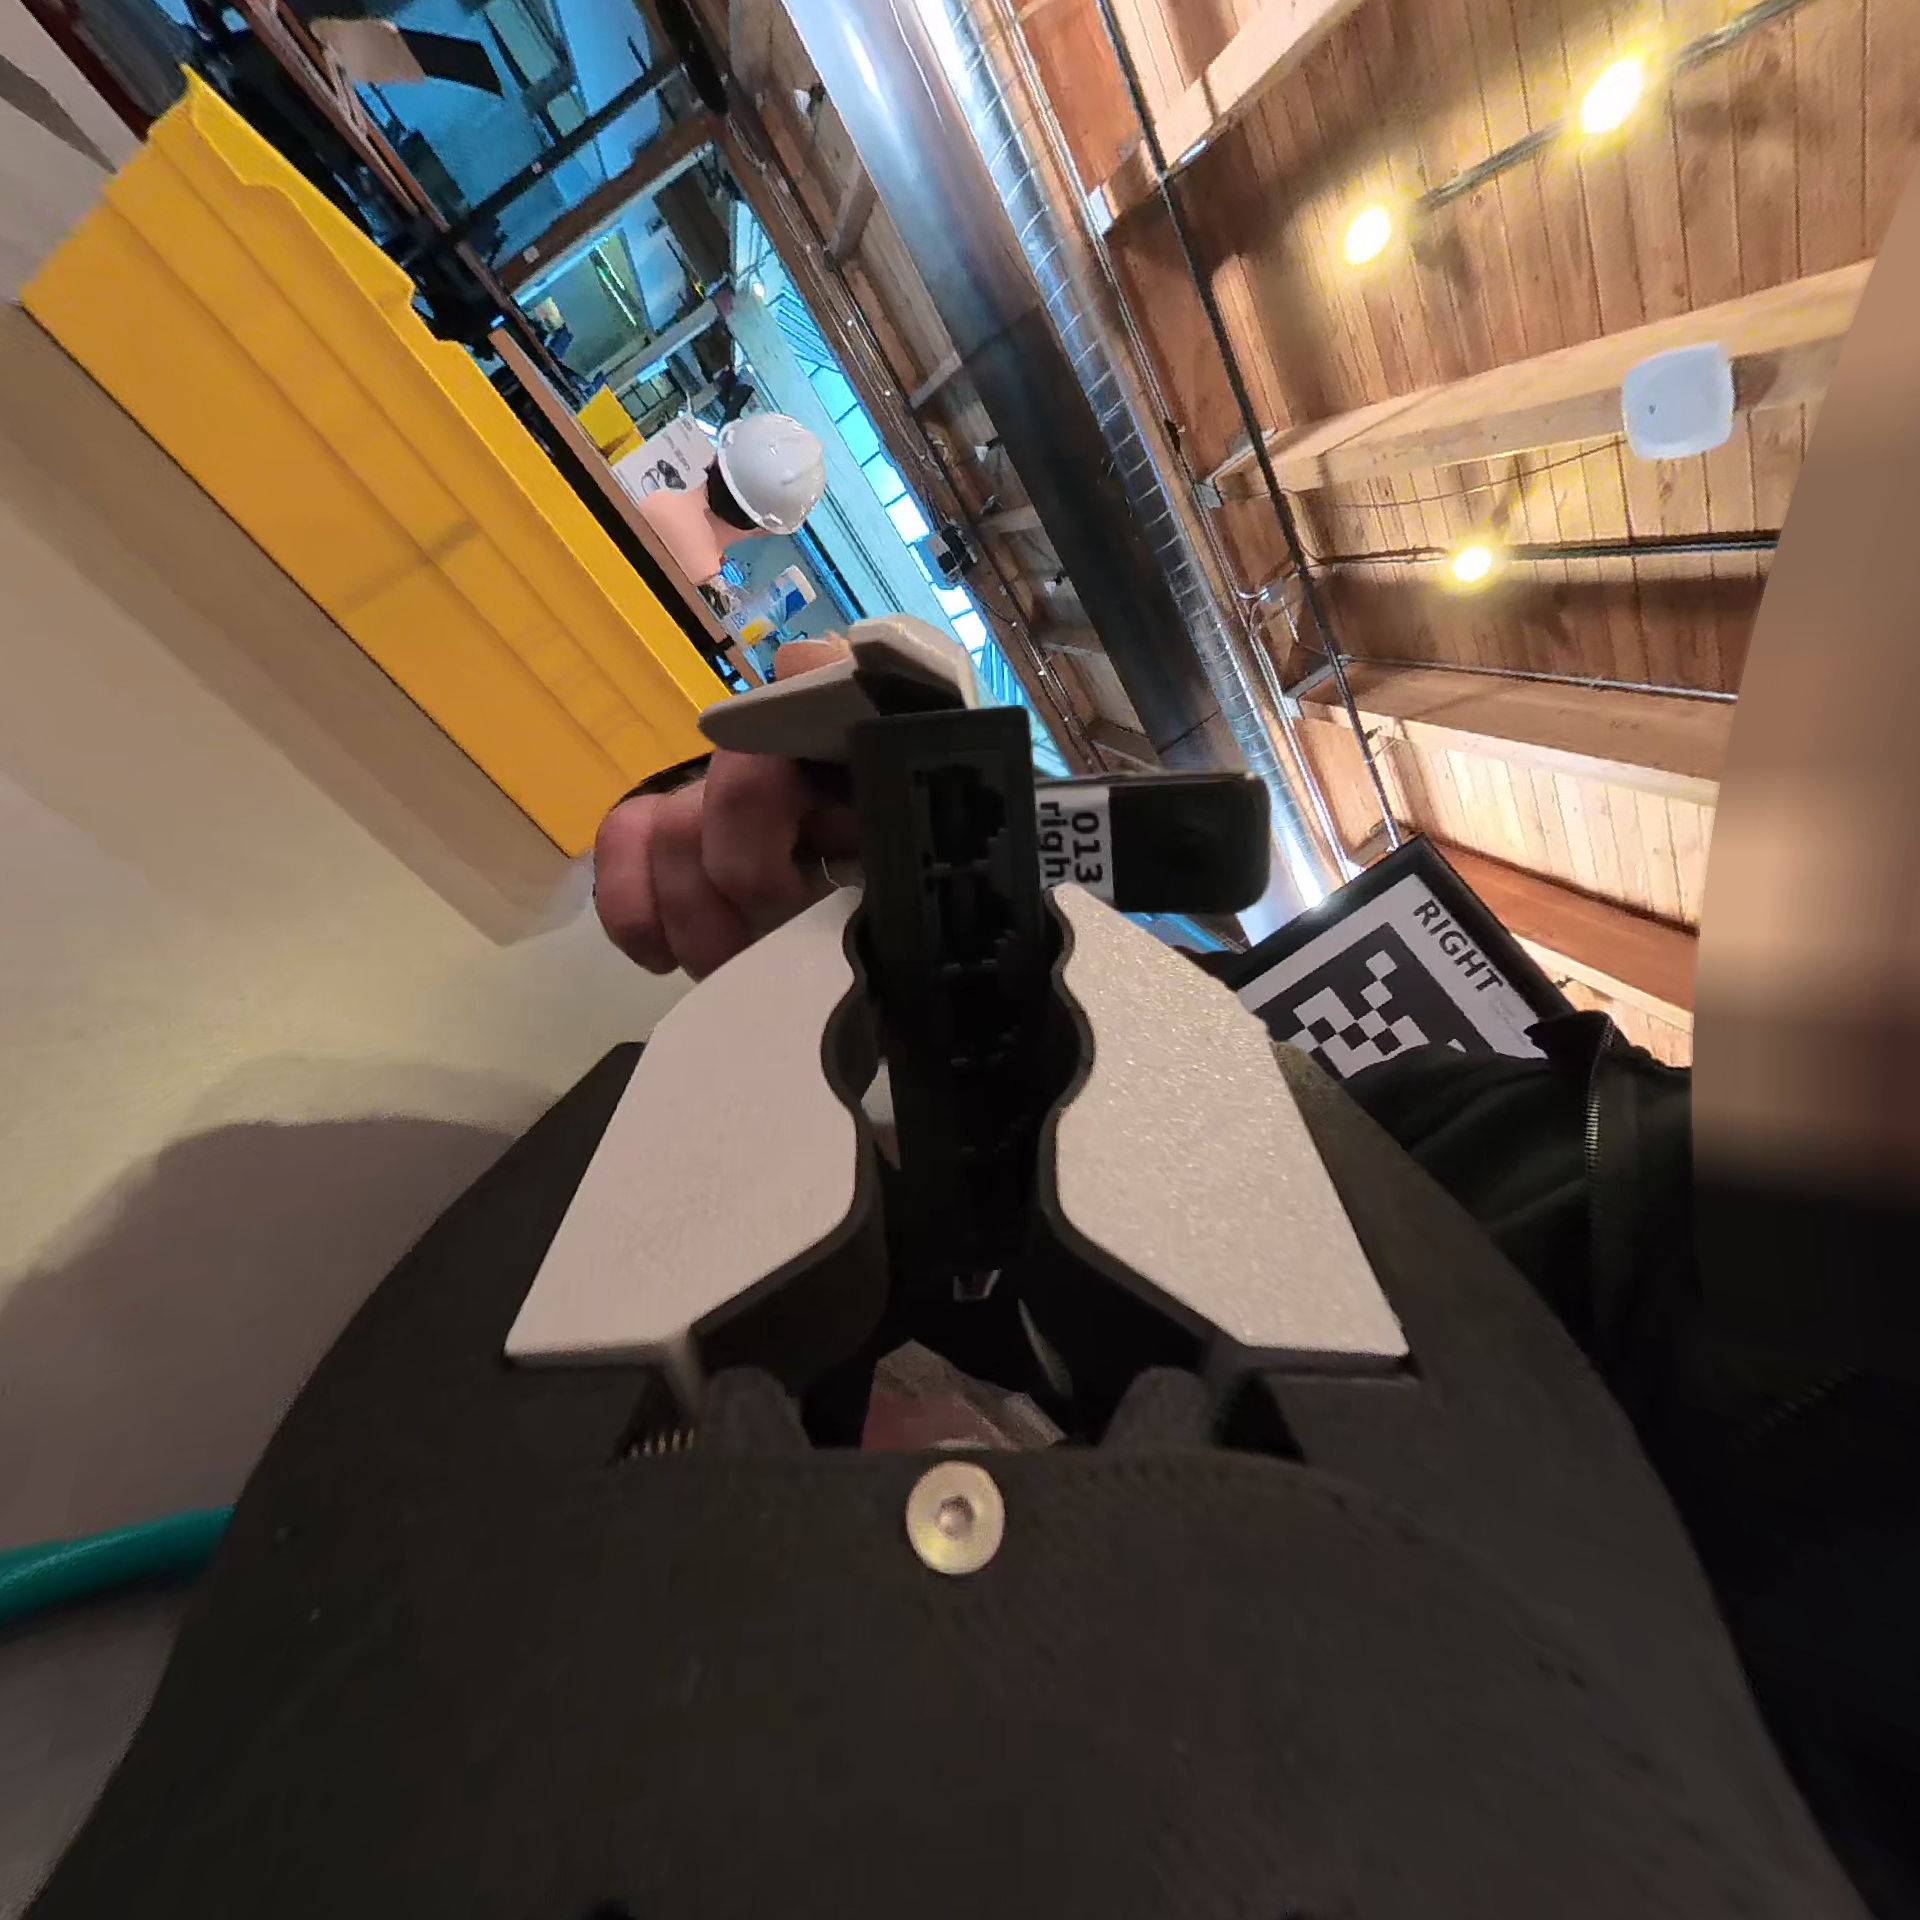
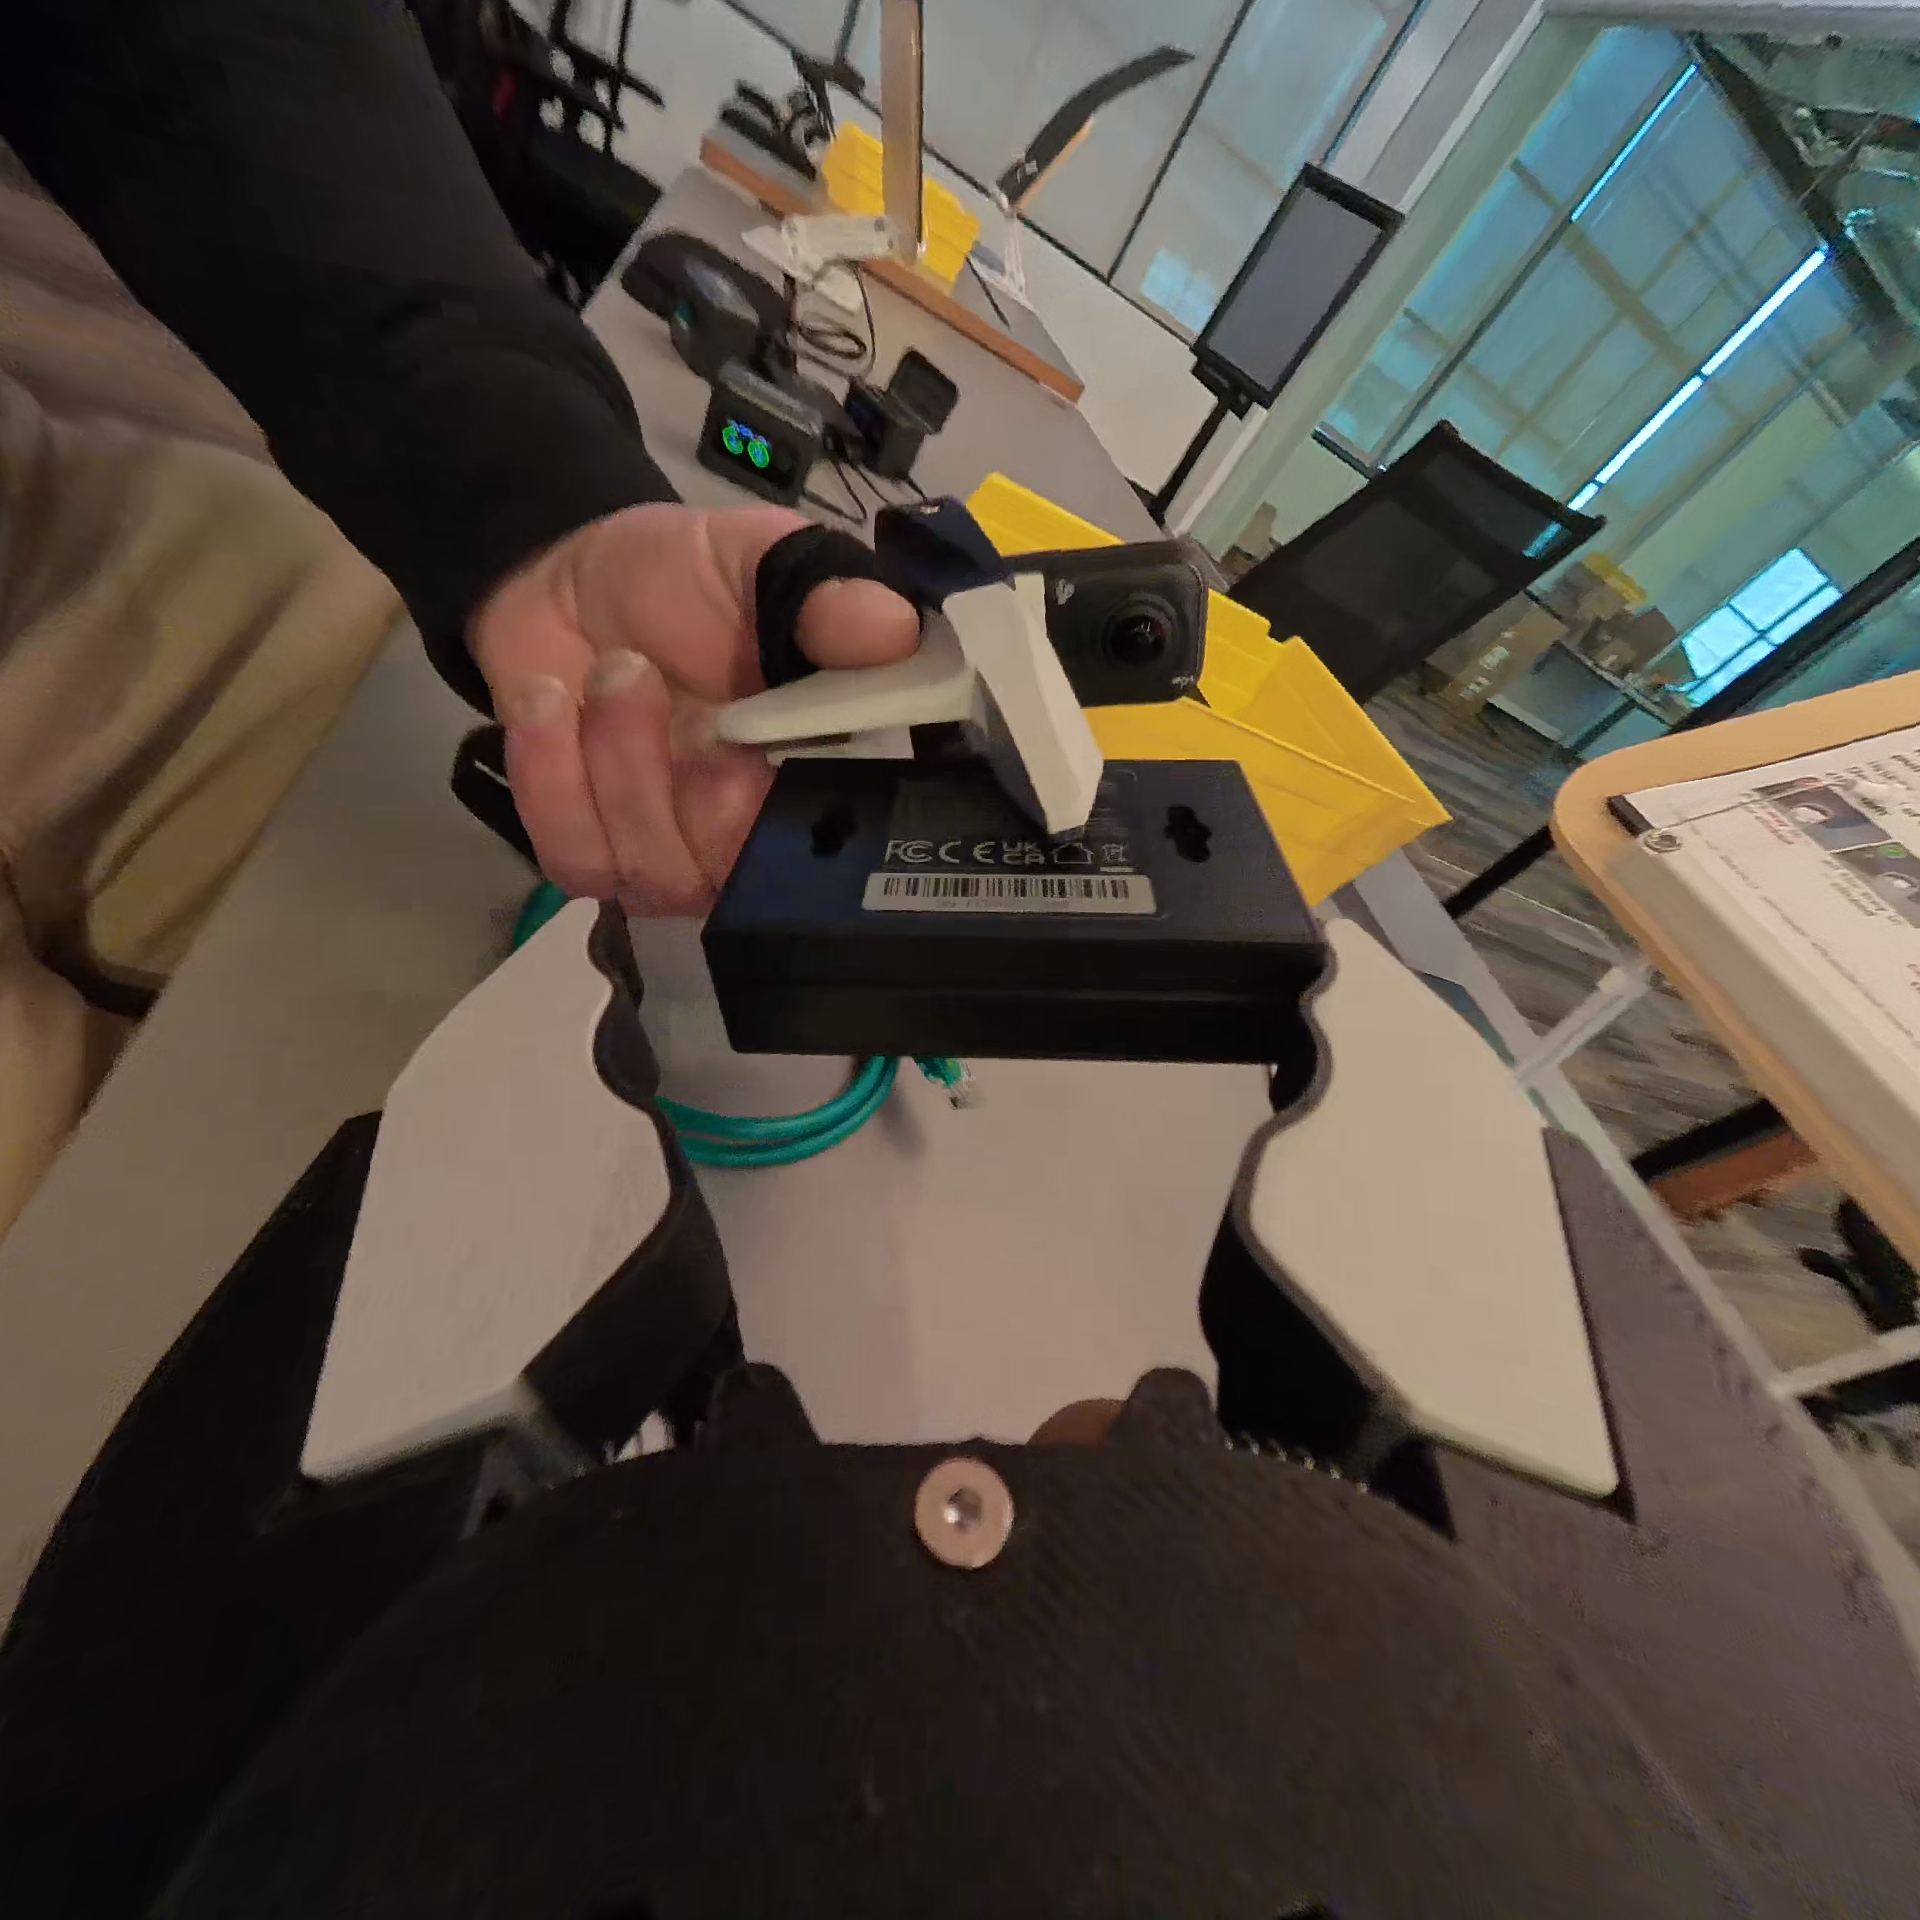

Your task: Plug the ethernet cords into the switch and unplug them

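The black switch (image 1: 956, 987) is held in the air above the white table (image 2: 966, 1247). My left gripper (image 1: 956, 914) is shut on its thin sides, with the row of ports facing the left wrist camera. In the right wrist view the switch (image 2: 935, 997) shows its labelled underside up. My right gripper (image 2: 971, 945) is open wide, one finger at each short end, with a small gap on the left. The left gripper (image 2: 935, 727) grips it from the far side. A green ethernet cord (image 2: 790, 1132) lies coiled on the table below, its plug (image 2: 951, 1081) free.
Yellow bins (image 2: 1278, 748) stand behind the switch and also show in the left wrist view (image 1: 343, 436). Small black devices and cables (image 2: 758, 436) sit farther back on the table. A wooden side table with a printed sheet (image 2: 1787, 862) is at the right, beside a black chair (image 2: 1413, 551). My two grippers' fingertips are within a few centimetres of each other.
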A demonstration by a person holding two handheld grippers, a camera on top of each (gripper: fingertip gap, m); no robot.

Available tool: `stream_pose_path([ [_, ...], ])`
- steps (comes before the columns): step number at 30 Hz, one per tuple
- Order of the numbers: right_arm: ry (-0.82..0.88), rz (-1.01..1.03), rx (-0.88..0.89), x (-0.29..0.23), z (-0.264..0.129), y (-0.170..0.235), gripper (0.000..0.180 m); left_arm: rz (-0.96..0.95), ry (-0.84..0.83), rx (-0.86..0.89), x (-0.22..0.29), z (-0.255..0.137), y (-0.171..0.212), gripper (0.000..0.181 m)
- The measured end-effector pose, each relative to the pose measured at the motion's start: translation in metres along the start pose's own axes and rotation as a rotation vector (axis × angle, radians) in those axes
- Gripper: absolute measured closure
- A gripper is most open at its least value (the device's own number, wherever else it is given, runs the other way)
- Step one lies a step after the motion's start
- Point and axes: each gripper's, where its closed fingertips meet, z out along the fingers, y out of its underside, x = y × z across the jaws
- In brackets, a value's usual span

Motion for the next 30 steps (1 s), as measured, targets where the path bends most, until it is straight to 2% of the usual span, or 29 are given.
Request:
stream_pose_path([
  [1, 0.013, -0.018, -0.013, 0.001, 0.000, 0.001, 0.064, -0.010, 0.003, -0.001, 0.001, 0.001, 0.001, 0.153],
  [3, 0.045, -0.046, -0.028, 0.004, 0.001, 0.001, 0.064, -0.050, 0.019, 0.019, 0.003, 0.003, 0.001, 0.153],
  [5, 0.048, -0.040, -0.005, 0.005, -0.001, -0.003, 0.073, -0.048, 0.033, 0.015, 0.004, 0.004, 0.003, 0.153],
  [12, 0.046, -0.022, 0.003, 0.005, -0.003, -0.004, 0.074, -0.036, 0.018, 0.021, 0.004, 0.005, 0.003, 0.153],
  [20, 0.003, 0.121, 0.114, 0.006, -0.007, -0.017, 0.076, -0.027, 0.044, 0.015, 0.012, 0.009, -0.001, 0.148],
  [27, -0.013, 0.259, 0.250, 0.015, -0.014, -0.024, 0.077, 0.034, -0.024, 0.009, 0.007, 0.002, -0.015, 0.117],
  [30, 0.007, 0.341, 0.317, 0.027, -0.024, -0.021, 0.076, 0.194, -0.149, -0.074, -0.008, -0.011, -0.022, 0.114],
])
